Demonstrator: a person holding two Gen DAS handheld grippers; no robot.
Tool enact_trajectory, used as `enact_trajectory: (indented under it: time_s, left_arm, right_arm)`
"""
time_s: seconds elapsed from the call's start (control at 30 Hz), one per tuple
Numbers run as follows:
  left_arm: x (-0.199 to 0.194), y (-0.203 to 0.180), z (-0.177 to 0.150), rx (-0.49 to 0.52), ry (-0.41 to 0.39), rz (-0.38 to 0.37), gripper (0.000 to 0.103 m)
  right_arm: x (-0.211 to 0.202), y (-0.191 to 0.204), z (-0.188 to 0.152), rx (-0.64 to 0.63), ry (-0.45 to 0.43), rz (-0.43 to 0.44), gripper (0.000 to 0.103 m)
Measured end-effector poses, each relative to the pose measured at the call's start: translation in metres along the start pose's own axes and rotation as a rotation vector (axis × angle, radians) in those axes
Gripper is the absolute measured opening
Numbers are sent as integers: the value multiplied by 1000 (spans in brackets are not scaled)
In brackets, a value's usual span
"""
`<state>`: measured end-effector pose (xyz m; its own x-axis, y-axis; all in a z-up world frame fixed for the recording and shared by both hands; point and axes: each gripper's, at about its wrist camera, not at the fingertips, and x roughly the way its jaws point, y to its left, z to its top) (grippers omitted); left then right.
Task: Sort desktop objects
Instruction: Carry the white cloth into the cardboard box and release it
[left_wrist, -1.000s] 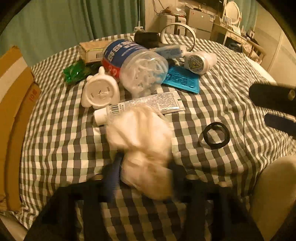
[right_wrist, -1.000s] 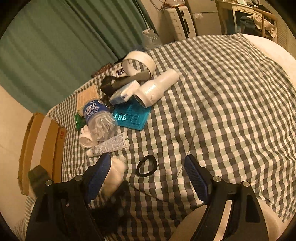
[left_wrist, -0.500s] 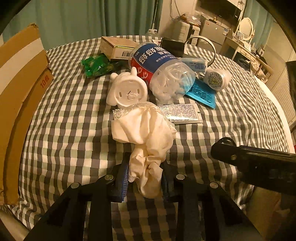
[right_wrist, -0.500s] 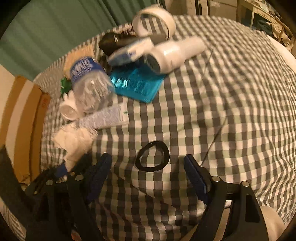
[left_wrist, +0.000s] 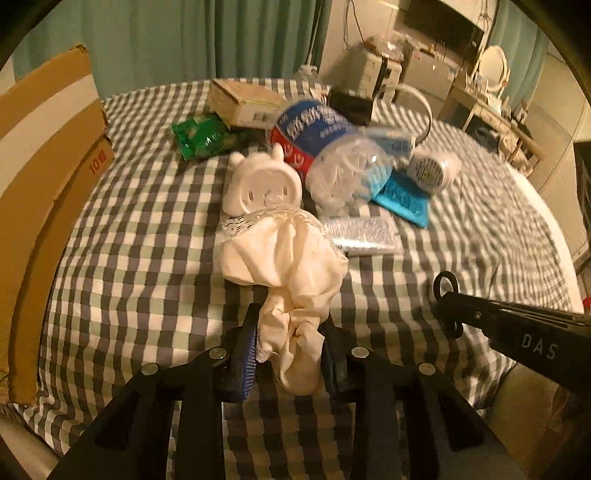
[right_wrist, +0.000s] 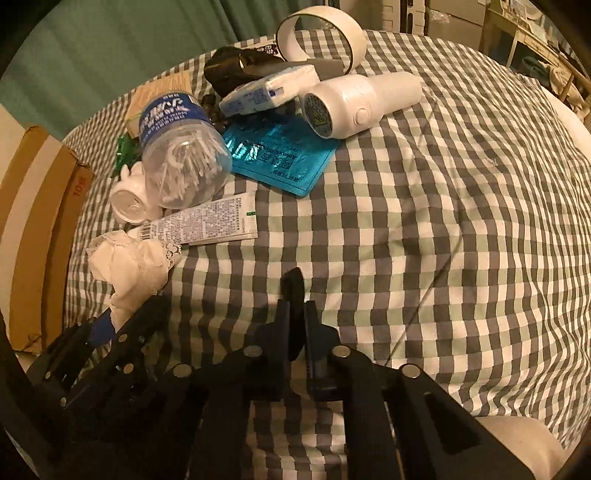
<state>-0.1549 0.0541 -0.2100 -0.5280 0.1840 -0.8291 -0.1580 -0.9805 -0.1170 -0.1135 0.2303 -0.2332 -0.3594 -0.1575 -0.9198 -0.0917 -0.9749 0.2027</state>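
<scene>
On the checked tablecloth (right_wrist: 424, 221), the right gripper (right_wrist: 295, 321) has just closed its jaws on the black ring (right_wrist: 293, 286), now pinched upright between them and ready for lifting, while the left gripper (left_wrist: 290, 347) stays clamped on the white cloth (left_wrist: 284, 258).

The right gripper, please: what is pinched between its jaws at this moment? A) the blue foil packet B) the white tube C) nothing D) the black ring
D: the right gripper is shut on the black ring, squeezed flat and sticking up past its fingertips.
</scene>
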Motion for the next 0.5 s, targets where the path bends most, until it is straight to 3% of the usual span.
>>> enact_trajectory:
  time_s: [0.27, 0.5]
  left_arm:
    - [-37, -3, 2, 14, -97, -38, 29]
    - [-64, 6, 6, -16, -124, -34, 29]
  right_arm:
    - [-38, -12, -15, 37, -77, 98, 4]
    - [-67, -4, -18, 21, -127, 108, 4]
